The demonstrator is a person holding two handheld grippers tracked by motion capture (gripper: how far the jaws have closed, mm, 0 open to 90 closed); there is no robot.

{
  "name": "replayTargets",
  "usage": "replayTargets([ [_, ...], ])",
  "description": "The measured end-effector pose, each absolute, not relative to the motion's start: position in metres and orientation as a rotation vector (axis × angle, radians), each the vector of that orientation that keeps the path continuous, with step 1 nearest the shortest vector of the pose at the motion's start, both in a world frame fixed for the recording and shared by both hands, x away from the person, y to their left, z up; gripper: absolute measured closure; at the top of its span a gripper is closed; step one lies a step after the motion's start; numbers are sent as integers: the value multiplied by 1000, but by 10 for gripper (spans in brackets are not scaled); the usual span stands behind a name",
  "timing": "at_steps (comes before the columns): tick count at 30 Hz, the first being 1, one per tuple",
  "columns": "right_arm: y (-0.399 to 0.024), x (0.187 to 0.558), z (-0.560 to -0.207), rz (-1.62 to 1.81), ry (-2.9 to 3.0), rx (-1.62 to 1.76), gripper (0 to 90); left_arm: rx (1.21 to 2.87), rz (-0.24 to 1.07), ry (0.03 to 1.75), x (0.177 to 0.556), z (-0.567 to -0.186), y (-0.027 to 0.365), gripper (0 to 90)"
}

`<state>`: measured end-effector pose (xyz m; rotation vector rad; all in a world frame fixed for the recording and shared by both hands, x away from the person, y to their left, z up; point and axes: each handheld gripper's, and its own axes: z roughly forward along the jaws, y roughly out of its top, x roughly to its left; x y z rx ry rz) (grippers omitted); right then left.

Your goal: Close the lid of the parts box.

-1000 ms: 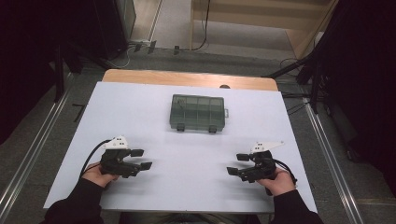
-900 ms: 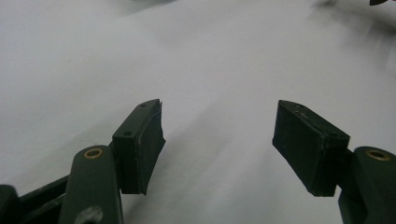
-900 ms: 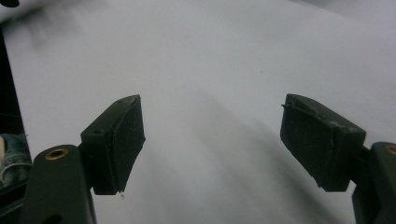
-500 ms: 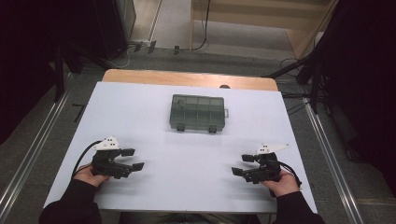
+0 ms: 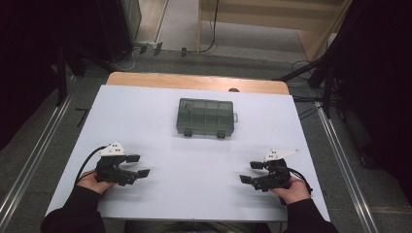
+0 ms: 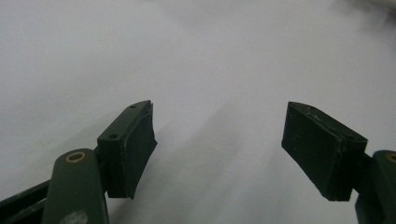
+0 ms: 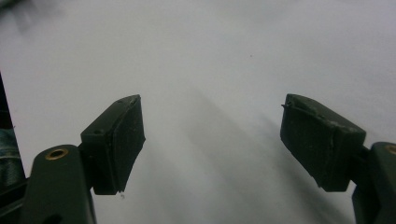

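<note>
Left gripper (image 5: pixel 137 165) and right gripper (image 5: pixel 251 172) gaping, compartment box (image 5: pixel 206 117) well beyond

**Black tools, white tabletop, one smoky green box**

The tabletop (image 5: pixel 194 160) is plain white with no pattern; its far edge shows a strip of light brown wood. The box (image 5: pixel 206 117) is translucent dark green-grey, its dividers forming a grid of darker lines. The left gripper (image 5: pixel 137 165) and right gripper (image 5: pixel 251 172) are black, each topped by a white plate and trailing a black cable. In the gripper views the fingers (image 6: pixel 128 147) read matte black with small brass-coloured rivets. The person's sleeves (image 5: pixel 73 213) are black. The floor (image 5: pixel 43 141) is grey.
</note>
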<state>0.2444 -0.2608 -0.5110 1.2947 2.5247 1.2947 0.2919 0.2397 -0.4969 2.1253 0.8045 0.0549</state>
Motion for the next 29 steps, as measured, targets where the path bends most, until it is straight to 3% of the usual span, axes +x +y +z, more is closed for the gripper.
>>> replayTargets([
  [29,-259,245,-512,1283,2529,1292,224,2127,51,810,293,-497,240,251],
])
